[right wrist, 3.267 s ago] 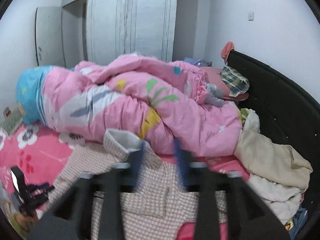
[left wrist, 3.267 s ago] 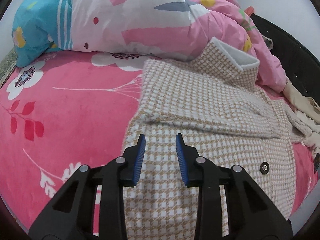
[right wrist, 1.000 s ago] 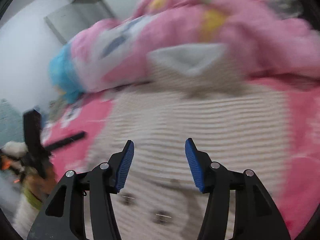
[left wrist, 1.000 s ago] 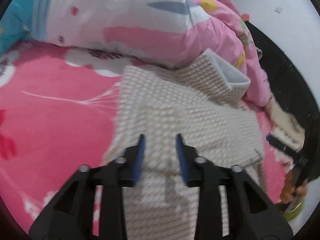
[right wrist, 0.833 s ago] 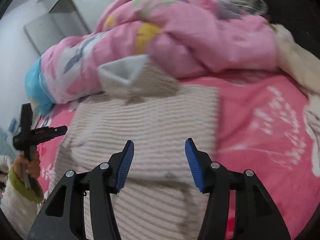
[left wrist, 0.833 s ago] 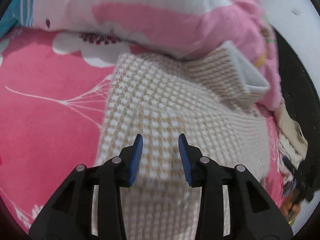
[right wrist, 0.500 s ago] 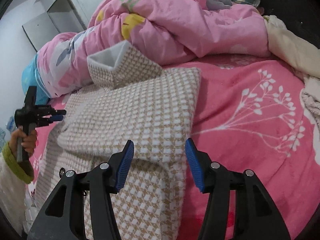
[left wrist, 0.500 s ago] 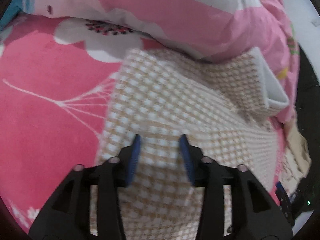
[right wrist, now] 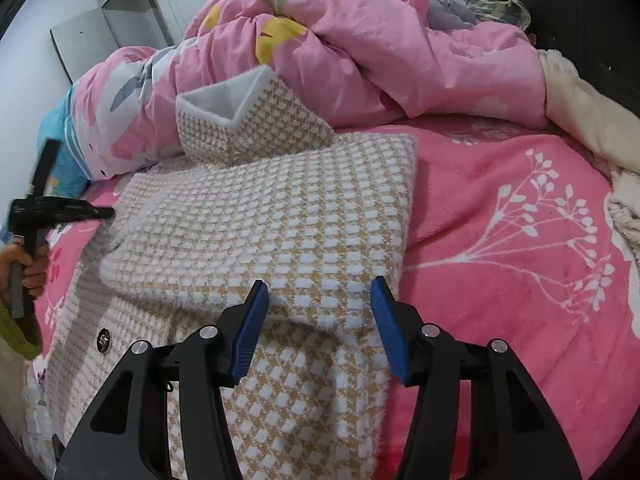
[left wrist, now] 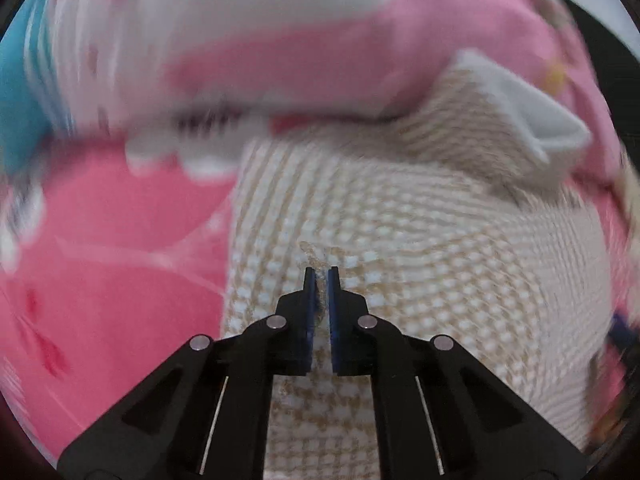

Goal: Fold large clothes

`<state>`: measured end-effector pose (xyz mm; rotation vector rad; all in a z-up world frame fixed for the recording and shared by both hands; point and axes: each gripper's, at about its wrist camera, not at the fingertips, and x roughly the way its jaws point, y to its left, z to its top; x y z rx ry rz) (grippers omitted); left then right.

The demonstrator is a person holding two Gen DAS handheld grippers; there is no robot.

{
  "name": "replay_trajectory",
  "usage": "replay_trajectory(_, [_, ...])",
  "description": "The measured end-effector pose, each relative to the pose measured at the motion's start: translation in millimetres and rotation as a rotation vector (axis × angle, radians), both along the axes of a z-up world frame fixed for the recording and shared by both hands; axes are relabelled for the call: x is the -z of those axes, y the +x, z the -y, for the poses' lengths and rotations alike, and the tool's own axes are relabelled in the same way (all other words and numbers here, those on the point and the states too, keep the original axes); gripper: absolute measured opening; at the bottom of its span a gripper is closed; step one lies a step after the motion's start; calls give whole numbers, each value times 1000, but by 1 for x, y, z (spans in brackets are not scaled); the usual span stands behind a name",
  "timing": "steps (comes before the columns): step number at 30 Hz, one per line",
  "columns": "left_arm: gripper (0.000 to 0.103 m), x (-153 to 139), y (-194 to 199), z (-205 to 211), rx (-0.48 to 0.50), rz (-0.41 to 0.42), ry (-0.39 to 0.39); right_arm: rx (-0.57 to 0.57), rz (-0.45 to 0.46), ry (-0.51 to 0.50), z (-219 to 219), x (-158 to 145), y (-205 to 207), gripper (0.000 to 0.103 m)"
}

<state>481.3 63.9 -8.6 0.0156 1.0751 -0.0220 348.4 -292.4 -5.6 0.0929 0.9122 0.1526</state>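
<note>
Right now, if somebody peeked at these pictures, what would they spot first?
Probably the fuzzy tan-and-white checked coat, spread across the middle of the bright pink flowered blanket. Behind it a puffy pink quilt is heaped. The left gripper pinches a bit of the coat; the right gripper hangs open above its folded sleeve.

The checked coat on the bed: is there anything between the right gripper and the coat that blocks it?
Nothing visible does. The right gripper hangs with its jaws open just above the folded sleeve edge of the checked coat, with only air between. The left gripper is already shut on a pinch of the same coat. The pink duvet lies behind, clear of the path.
</note>
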Motion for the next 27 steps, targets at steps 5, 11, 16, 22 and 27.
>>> replay_trajectory(5, [5,-58,-14,17,54,215,117,22,63,-55,2,-15,-8,52])
replay_trajectory(11, [5,-1,8,-11,-17,81,157,35,52,-113,4,-11,-11,52])
replay_trajectory(16, [5,42,-2,-56,-132,32,140,24,53,-146,-4,-18,-10,52])
replay_trajectory(22, [10,-13,-48,-64,-72,203,-31,-26,106,-171,-28,-37,-12,52])
replay_trajectory(27, [28,-19,-69,-18,115,191,-21,-47,56,-165,-46,-24,-17,52])
